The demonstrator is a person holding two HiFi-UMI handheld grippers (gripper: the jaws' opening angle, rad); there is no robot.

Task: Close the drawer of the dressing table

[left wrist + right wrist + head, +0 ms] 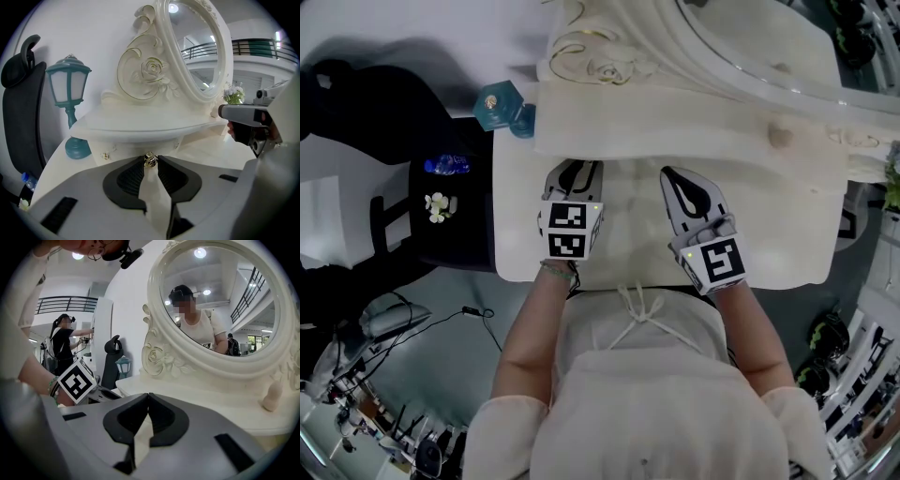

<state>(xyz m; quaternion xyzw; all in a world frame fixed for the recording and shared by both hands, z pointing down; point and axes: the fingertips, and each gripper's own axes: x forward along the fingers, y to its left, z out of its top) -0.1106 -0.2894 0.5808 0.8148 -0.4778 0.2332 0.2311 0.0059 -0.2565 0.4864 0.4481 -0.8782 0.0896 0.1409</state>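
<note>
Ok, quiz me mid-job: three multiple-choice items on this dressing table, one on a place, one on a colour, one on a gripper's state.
1. Where does the lantern lamp stand?
A. At the left end of the dressing table, beside the carved scroll of the mirror
B. On the floor
C. At the table's right end

2. What colour is the drawer knob at the jaw tips of the left gripper?
A. Black
B. Gold
C. Teal

3. How do the jaws of the right gripper stand?
A. Wide apart
B. Shut on a bottle
C. Together, with nothing between them

Answers:
1 A: the left gripper view shows the lamp on the tabletop, left of the scroll.
2 B: the knob shines gold between the dark pads.
3 C: the right gripper view shows the tips meeting, with nothing between them.
</note>
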